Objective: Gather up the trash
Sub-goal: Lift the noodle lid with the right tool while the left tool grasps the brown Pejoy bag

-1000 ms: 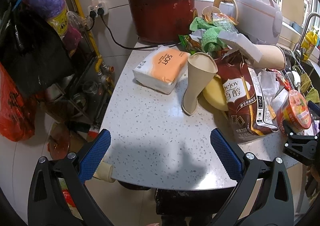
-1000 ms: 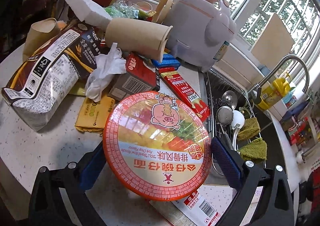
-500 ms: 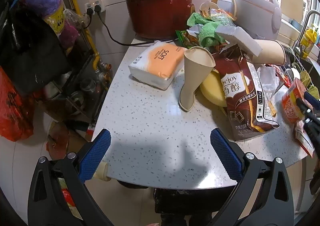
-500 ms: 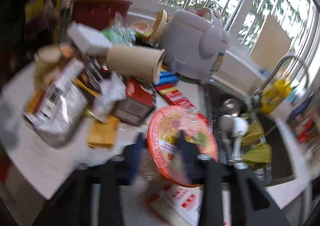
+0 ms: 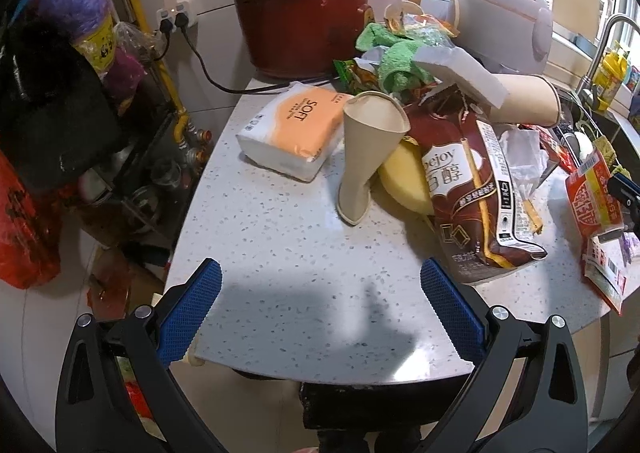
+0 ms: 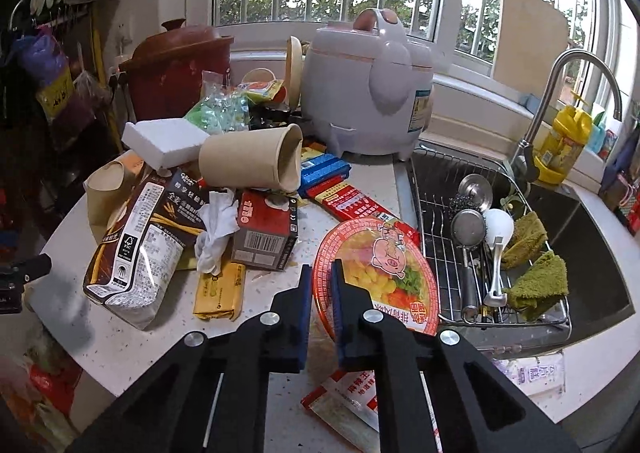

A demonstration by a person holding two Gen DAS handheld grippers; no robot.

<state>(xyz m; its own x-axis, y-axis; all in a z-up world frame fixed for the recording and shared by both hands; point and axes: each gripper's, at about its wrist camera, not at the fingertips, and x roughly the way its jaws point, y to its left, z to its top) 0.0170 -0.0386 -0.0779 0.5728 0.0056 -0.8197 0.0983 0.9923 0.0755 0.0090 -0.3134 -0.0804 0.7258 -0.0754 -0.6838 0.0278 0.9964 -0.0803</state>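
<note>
My right gripper (image 6: pixel 320 285) has just been closing, from jaws spread either side of the instant noodle bowl (image 6: pixel 376 273) to blue pads pinched on its rim at the near-left edge. The bowl was lying flat on the counter (image 5: pixel 288 253) a second ago, lid facing up; now it is tipped on edge and lifted clear, lid turned toward the sink rack (image 6: pixel 492 285). The left wrist view confirms this: the bowl shows at the far right, edge-on and above the counter. Judgement: first piece of trash is secured, but only by a thin rim pinch on a light, wide object, so it could swing or slip if I move fast. My left gripper (image 5: pixel 320 309) hangs over the bare near part of the counter with jaws spread wide and nothing between them; its view has barely changed. Remaining litter is untouched: brown snack bag (image 5: pixel 472 189), two paper cups, one upright (image 5: pixel 368 153) and one on its side (image 6: pixel 252 163), crumpled tissue (image 6: pixel 216 229), red carton (image 6: pixel 266 231), yellow packet (image 6: pixel 220 291), flat red sachet (image 6: pixel 348 401) below the bowl. No bin is identifiable in either view, so I must find the drop point before carrying on.
</note>
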